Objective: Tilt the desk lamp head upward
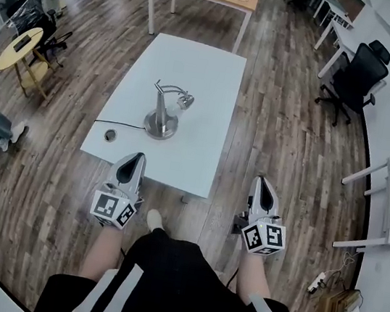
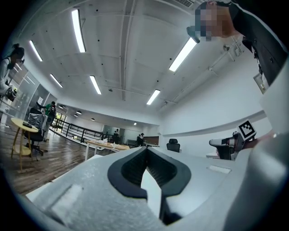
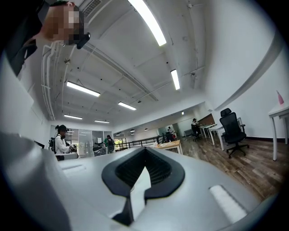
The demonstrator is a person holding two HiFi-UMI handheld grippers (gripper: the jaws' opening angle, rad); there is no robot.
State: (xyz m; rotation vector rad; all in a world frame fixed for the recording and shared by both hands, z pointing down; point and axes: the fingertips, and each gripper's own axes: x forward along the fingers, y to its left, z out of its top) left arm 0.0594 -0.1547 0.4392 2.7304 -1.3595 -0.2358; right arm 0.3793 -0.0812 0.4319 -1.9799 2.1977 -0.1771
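Plainly, we hold our left gripper [image 1: 134, 160] and right gripper [image 1: 263, 184] pressed together, empty, by the near edge of the white table [image 1: 201, 72]; the desk lamp [image 1: 163, 113] stands mid-table.

Bright, even light from ceiling strips [image 2: 78, 30] — strong fisheye edges.

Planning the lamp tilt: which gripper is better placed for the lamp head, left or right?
Probably left: the left gripper sits nearly in line with the desk lamp; the right gripper is beyond the table's right edge.
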